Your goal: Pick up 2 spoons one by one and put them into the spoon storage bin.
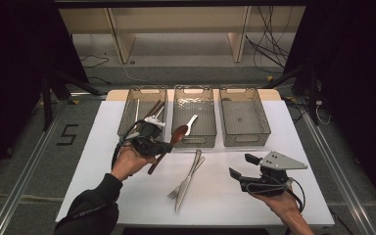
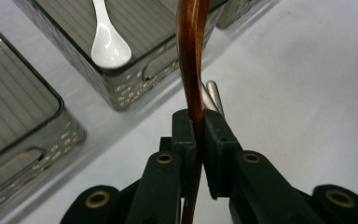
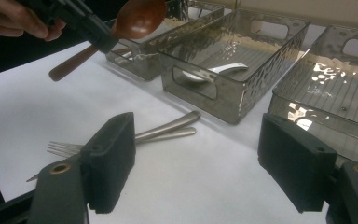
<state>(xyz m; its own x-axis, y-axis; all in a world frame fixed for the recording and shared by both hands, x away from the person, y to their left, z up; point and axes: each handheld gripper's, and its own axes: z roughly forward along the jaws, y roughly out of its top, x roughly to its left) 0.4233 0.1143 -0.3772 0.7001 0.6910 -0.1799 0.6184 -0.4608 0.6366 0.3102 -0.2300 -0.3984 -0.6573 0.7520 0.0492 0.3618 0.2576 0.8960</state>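
Observation:
My left gripper [image 1: 165,145] is shut on the handle of a brown wooden spoon [image 1: 170,141], held above the white table near the front of the middle bin [image 1: 194,139]. In the left gripper view the spoon's handle [image 2: 192,70] stands clamped between the jaws. A white ceramic spoon [image 1: 191,123] lies inside the middle bin. A metal fork [image 1: 180,186] and knife [image 1: 191,171] lie together on the table. My right gripper [image 1: 240,166] rests at the front right, open, nothing between its fingers [image 3: 112,161]. The wooden spoon's bowl [image 3: 140,18] hangs at the upper left of the right gripper view.
Three clear plastic bins stand in a row at the table's far edge; the left bin [image 1: 129,115] holds chopsticks and a white utensil, while the right bin [image 1: 243,138] has nothing in it. Dark floor with cables lies beyond the table.

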